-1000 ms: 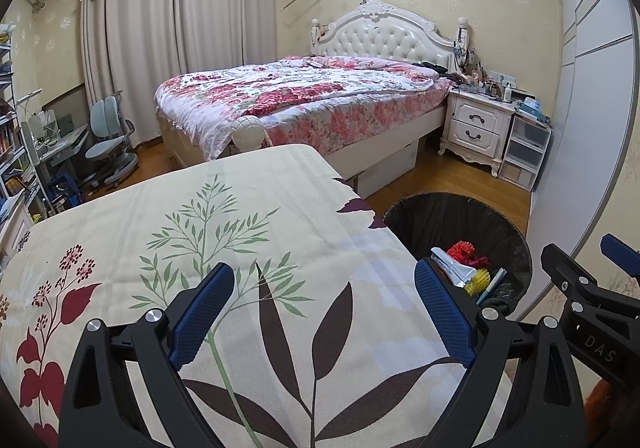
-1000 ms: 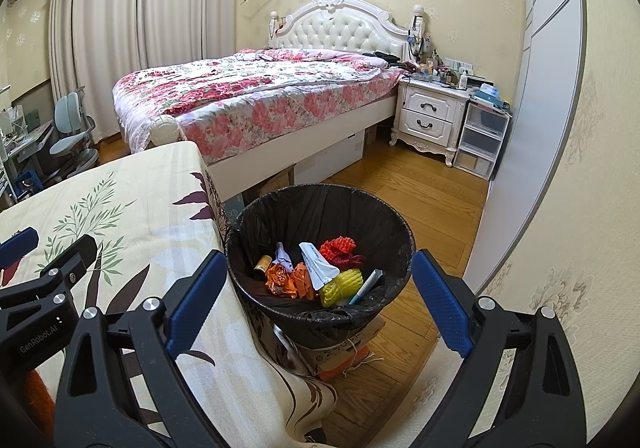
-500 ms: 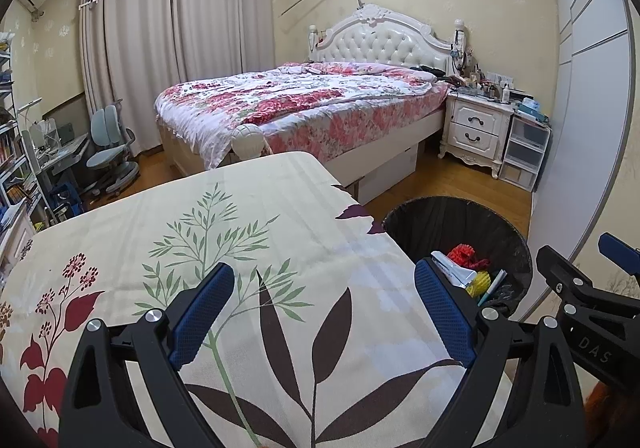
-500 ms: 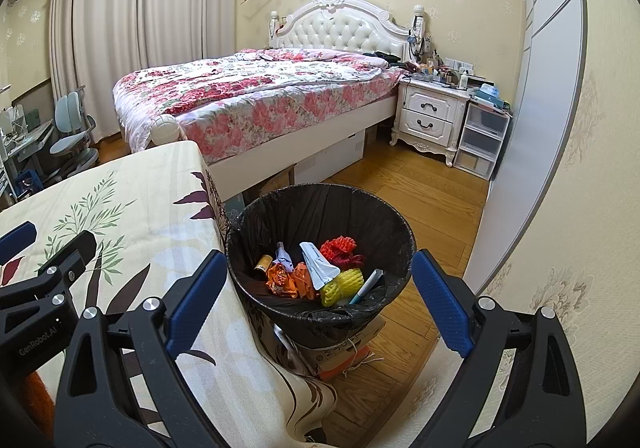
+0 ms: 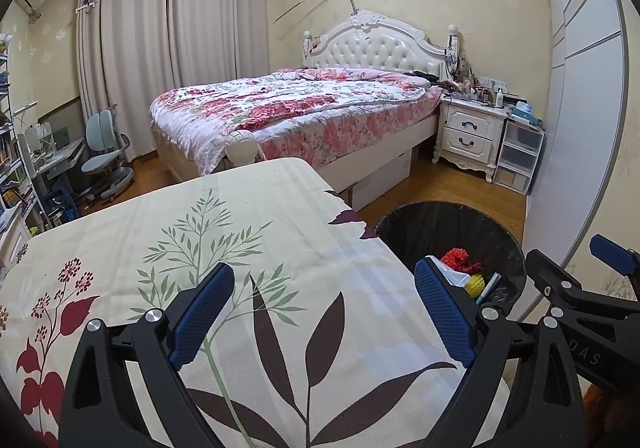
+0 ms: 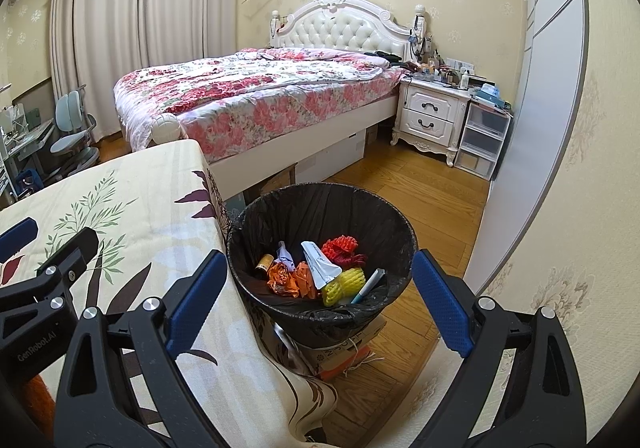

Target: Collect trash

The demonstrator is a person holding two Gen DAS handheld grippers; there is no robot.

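A black-lined trash bin (image 6: 320, 204) stands on a cardboard box beside the table. It holds several pieces of trash: a red net (image 6: 340, 248), a yellow foam net (image 6: 344, 282), orange wrappers (image 6: 290, 278) and a white wrapper (image 6: 318, 262). My right gripper (image 6: 318, 308) is open and empty, above the bin's near rim. My left gripper (image 5: 324, 314) is open and empty above the leaf-patterned tablecloth (image 5: 240, 232). The bin (image 5: 424, 224) shows at the right of the left wrist view. No trash shows on the cloth.
A bed with a floral quilt (image 6: 256, 88) stands behind the table. A white nightstand (image 6: 434, 116) and plastic drawers (image 6: 482, 140) are at the far right. A wardrobe wall (image 6: 552, 128) runs along the right. A desk chair (image 5: 104, 152) is at the far left.
The left gripper's view has tilted up a little, so the table's far edge and the bin sit slightly lower. The right gripper has hardly moved. Both stay open.
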